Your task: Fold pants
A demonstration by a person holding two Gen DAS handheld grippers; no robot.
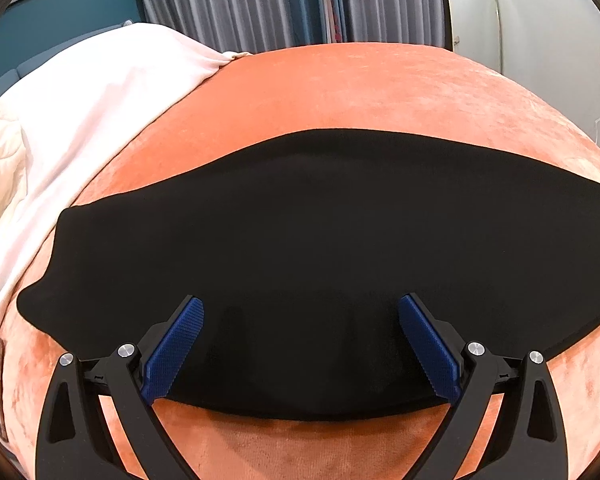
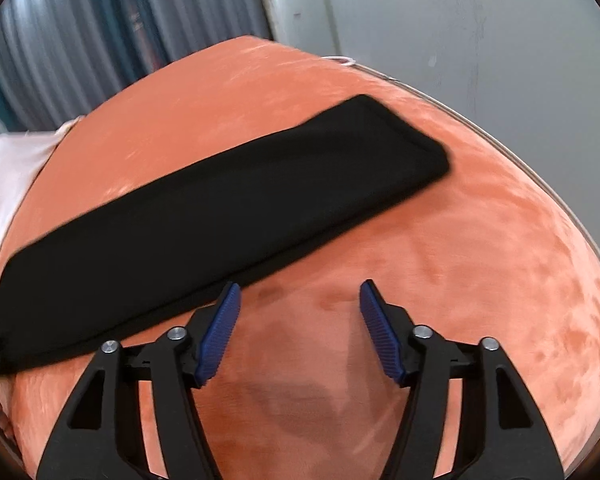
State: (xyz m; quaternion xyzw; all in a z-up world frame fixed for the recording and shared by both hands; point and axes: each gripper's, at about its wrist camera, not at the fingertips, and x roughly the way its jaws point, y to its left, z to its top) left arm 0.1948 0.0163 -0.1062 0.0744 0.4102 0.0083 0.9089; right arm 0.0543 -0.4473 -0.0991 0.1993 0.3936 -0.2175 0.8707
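Black pants laid flat across the orange bed cover, one leg apparently stacked on the other in a long strip (hard to confirm, the dark cloth hides its layers). Waist end toward the white blanket, hem end out toward the far side of the bed.

Left tool released, jaws spread wide, poised over the near edge of the wide upper part — a sensible place to pinch both layers at once. Nothing between the blue pads yet; whether they touch the cloth cannot be told from this angle.

Right tool likewise released and gripping nothing, hovering above bare cover just beside the leg's near edge, its left finger close to the fabric. Probably set there to take the leg partway along — so that the strip can be lifted evenly and brought over in half.

Main risk: catching only the top layer and dragging the stack askew.
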